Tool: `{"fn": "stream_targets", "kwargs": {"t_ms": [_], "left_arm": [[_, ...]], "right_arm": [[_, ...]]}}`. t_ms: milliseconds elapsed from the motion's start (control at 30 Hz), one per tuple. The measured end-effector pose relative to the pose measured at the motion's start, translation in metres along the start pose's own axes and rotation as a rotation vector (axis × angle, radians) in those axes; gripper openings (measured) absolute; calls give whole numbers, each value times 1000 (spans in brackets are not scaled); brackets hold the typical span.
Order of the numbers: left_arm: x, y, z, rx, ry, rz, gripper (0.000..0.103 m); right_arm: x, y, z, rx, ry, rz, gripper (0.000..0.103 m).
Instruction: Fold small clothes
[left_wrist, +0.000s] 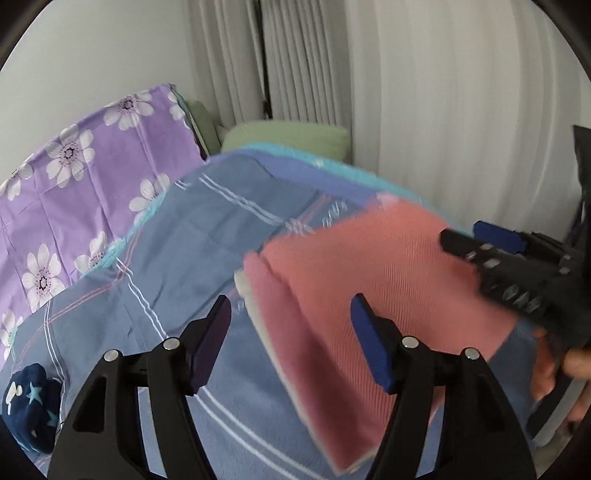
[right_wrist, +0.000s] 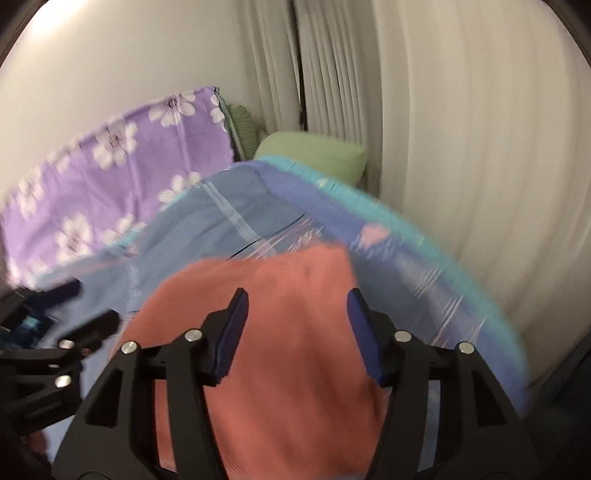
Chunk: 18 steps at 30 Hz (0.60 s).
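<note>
A salmon-pink ribbed garment (left_wrist: 373, 280) with a white trim edge lies folded on the blue striped bedsheet (left_wrist: 184, 236). My left gripper (left_wrist: 291, 314) is open and empty, hovering over the garment's left edge. My right gripper (right_wrist: 295, 306) is open and empty just above the pink garment (right_wrist: 288, 354). In the left wrist view the right gripper (left_wrist: 465, 236) reaches in from the right over the garment's far corner. In the right wrist view the left gripper (right_wrist: 92, 306) shows at the left edge.
A purple flowered pillow (left_wrist: 81, 177) lies at the left, a green pillow (left_wrist: 288, 136) at the bed's head. White curtains (left_wrist: 443, 92) hang behind. A dark blue star-patterned cloth (left_wrist: 29, 406) lies at the lower left. A turquoise blanket edge (right_wrist: 424, 236) borders the sheet.
</note>
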<state>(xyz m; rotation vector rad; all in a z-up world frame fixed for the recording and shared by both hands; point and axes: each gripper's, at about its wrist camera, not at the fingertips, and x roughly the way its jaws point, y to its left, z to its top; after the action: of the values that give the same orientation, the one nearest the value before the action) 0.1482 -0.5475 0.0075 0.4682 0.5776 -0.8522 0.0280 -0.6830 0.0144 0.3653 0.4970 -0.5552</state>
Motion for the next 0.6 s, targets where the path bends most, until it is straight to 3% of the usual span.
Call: {"fn": "stream_targets", "kwargs": {"t_ms": [233, 333, 433, 500, 600], "left_arm": [[5, -12, -33, 45, 69, 20, 73], [-11, -18, -43, 86, 37, 22, 76], [-42, -23, -54, 112, -17, -5, 89], [-62, -21, -59, 89, -59, -31, 101], [-101, -19, -69, 34, -136, -91, 102]], "right_arm": [[-11, -9, -56, -22, 116, -32, 66], [-42, -6, -75, -35, 71, -47, 76], [-81, 3, -88, -55, 1, -27, 89], [-107, 9, -101, -71, -42, -34, 96], [-138, 13, -118, -66, -89, -50, 101]]}}
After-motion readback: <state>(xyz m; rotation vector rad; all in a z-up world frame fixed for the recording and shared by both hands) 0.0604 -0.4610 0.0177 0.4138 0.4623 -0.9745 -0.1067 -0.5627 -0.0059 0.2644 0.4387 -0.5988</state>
